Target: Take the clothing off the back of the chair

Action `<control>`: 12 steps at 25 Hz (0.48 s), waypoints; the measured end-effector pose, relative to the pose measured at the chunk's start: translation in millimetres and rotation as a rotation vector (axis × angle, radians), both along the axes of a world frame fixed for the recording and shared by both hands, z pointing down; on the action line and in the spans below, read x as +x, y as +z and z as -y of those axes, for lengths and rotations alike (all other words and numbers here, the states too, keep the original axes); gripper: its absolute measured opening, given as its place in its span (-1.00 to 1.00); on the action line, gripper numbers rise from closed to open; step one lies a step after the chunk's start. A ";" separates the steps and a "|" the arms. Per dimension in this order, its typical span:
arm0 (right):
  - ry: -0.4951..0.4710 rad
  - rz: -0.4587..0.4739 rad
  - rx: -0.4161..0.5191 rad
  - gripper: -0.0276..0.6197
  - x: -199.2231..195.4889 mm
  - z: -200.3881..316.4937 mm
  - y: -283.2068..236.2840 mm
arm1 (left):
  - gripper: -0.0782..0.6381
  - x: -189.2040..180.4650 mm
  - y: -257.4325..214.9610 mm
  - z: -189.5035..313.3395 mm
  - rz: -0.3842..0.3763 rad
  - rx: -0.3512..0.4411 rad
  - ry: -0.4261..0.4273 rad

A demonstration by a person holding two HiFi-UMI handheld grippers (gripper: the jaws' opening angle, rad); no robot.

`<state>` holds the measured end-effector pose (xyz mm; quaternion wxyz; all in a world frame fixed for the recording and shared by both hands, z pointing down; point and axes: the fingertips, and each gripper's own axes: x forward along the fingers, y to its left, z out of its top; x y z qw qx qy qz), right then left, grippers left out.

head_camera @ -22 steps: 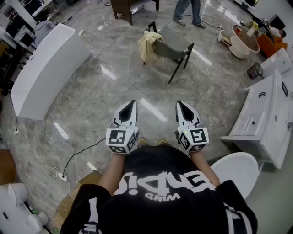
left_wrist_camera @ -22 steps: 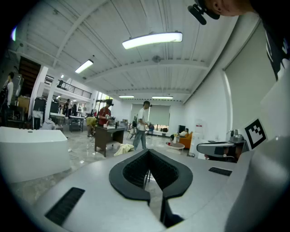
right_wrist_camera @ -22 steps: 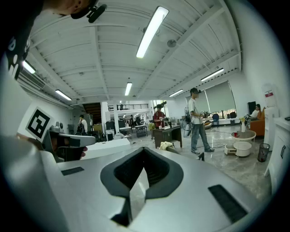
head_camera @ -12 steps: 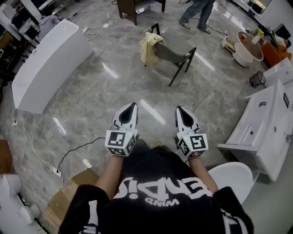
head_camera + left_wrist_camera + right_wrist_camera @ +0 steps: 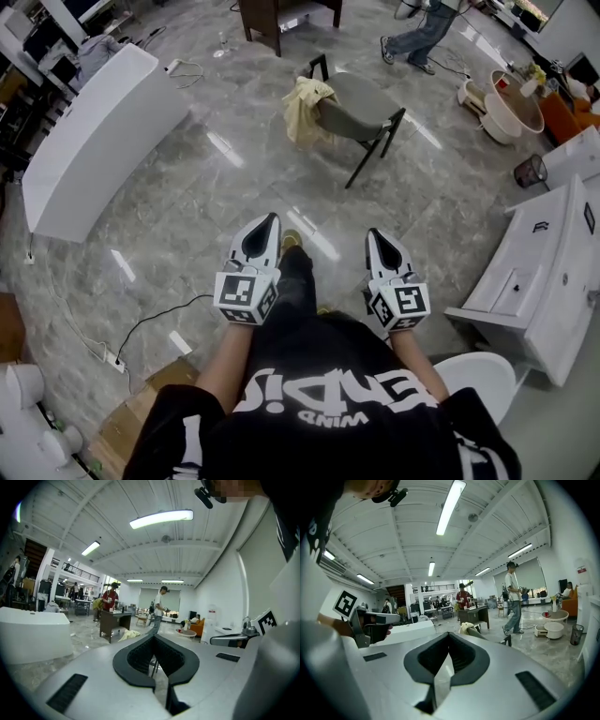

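Left gripper (image 5: 264,228) and right gripper (image 5: 379,246) are out front, jaws together, both empty. The yellow clothing (image 5: 302,105) drapes the chair (image 5: 364,99) back, well ahead. Best walk close, open up, pinch the top fold and lift clear.

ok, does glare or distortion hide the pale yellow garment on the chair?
Head view: light streaks glare on the grey marble floor, clear of the pale yellow garment on the grey chair. Both gripper views: fisheye, dark corners, garment tiny.

Glossy grey marble floor (image 5: 187,206), white bathtub (image 5: 94,141) at left.
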<state>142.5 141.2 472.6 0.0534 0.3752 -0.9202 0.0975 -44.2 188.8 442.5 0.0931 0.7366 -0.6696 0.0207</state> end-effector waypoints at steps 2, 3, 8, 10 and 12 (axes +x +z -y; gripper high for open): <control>0.005 -0.001 0.007 -0.87 -7.4 20.9 0.4 | -0.74 -8.4 3.6 24.1 -0.005 0.000 0.005; 0.008 -0.001 0.009 -0.87 -11.2 32.8 -0.1 | -0.74 -12.4 5.9 37.5 -0.009 -0.003 0.009; 0.007 -0.006 0.012 -0.87 -42.0 101.8 -3.1 | -0.74 -40.6 12.2 113.0 -0.011 -0.017 0.034; 0.013 -0.011 0.012 -0.87 -55.9 133.3 -6.4 | -0.74 -52.5 9.9 145.3 -0.015 -0.014 0.045; 0.023 -0.010 0.022 -0.87 -71.2 161.9 -12.9 | -0.74 -64.2 3.7 174.7 -0.014 -0.003 0.064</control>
